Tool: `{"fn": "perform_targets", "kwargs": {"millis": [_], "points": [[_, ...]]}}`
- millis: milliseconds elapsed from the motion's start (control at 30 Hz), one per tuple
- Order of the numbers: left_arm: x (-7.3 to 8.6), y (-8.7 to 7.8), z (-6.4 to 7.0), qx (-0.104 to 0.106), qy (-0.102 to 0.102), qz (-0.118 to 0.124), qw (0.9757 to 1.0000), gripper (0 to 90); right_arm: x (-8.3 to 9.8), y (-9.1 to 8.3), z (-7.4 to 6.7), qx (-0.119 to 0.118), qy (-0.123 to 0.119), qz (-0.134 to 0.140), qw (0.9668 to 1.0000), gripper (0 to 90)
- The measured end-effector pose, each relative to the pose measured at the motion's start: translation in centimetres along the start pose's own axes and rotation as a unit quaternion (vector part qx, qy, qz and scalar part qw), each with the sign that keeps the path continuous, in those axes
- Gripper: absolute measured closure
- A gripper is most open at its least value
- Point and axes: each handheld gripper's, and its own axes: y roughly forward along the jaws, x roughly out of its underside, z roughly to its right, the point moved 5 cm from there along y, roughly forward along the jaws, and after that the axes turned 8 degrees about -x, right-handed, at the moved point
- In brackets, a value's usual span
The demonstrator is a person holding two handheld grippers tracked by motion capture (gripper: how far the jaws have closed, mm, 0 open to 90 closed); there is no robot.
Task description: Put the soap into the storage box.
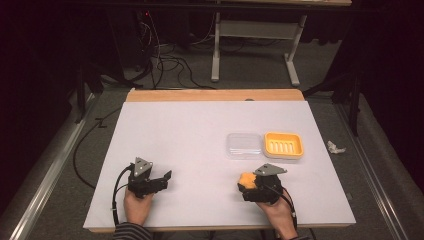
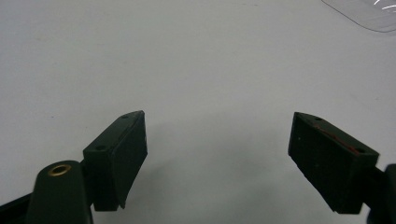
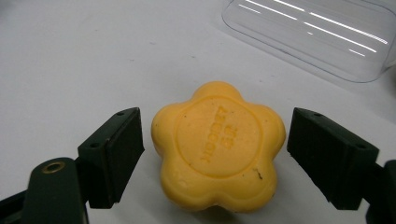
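Observation:
A yellow flower-shaped soap bar [image 3: 218, 147] with stamped lettering lies flat on the white table, and in the high view the soap [image 1: 247, 179] sits at the front right. My right gripper [image 3: 215, 156] is open with a jaw on each side of the soap, and small gaps show between the pads and the bar. The right gripper [image 1: 250, 186] is held by a hand at the table's front edge. My left gripper [image 2: 217, 154] is open over bare table with nothing between its jaws, and the left gripper [image 1: 167, 177] rests at the front left.
A clear plastic lid [image 1: 243, 145] lies beyond the soap, with a yellow soap dish [image 1: 283, 145] right beside it. The lid's [image 3: 317, 35] edge is near the soap. A crumpled white scrap [image 1: 335, 147] lies off the table's right side. A wooden strip [image 1: 215, 95] runs along the far edge.

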Motion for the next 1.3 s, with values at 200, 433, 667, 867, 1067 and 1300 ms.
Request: {"fn": "perform_targets", "kwargs": {"millis": [200, 433, 667, 867, 1067, 1300], "points": [[0.0, 0.0, 0.0, 0.0, 0.0, -0.001, 1.0, 20.1, 0.0, 0.6, -0.1, 0.001, -0.008, -0.015, 0.9999, 18.1], [0.0, 0.0, 0.0, 0.0, 0.0, -0.001, 1.0, 20.1, 0.2, 1.2, -0.2, 0.01, -0.015, -0.027, 0.9995, 19.0], [0.0, 0.0, 0.0, 0.0, 0.001, -0.001, 1.0, 20.1, 0.4, 1.4, 0.0, 0.02, -0.021, -0.034, 0.999, 24.0], [0.0, 0.0, 0.0, 0.0, 0.001, -0.002, 1.0, 20.1, 0.5, 1.4, 0.1, 0.011, -0.022, -0.03, 0.9992, 24.8], [0.0, 0.0, 0.0, 0.0, 0.001, 0.0, 1.0, 20.0, 0.5, 1.3, 0.2, 0.006, -0.029, -0.028, 0.9992, 25.0], [0.0, 0.0, 0.0, 0.0, 0.0, -0.001, 1.0, 19.9, 0.4, 1.1, 0.2, 0.003, -0.027, -0.029, 0.9992, 25.3]]}}
